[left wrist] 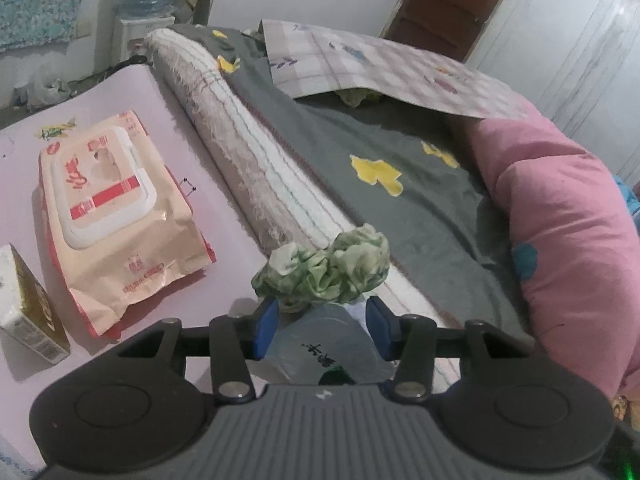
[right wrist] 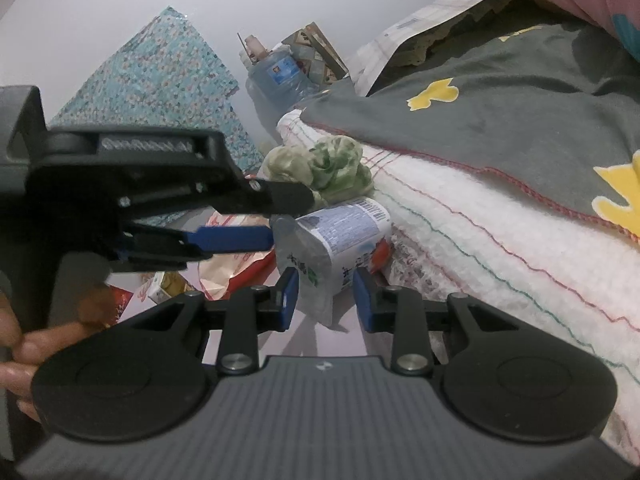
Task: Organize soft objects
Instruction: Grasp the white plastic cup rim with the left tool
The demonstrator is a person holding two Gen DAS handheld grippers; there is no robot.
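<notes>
Fingers (right wrist: pixel 289 284) of right gripper (right wrist: pixel 326 294) flank plastic pouch (right wrist: pixel 340 236), long axis twd towel.

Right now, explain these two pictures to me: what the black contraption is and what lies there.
There is no robot. A person holds hand-operated tongs in each hand, each with a camera looking along its blue-padded fingers. One picture is from the left tongs, the other from the right tongs. Both straddle a small plastic-wrapped pack. The right seems to pinch it; whether the left grips it, I cannot tell. Nearby lie a green scrunchie, a wet-wipes pack and a small box on a pink surface, beside a rolled white towel.
</notes>
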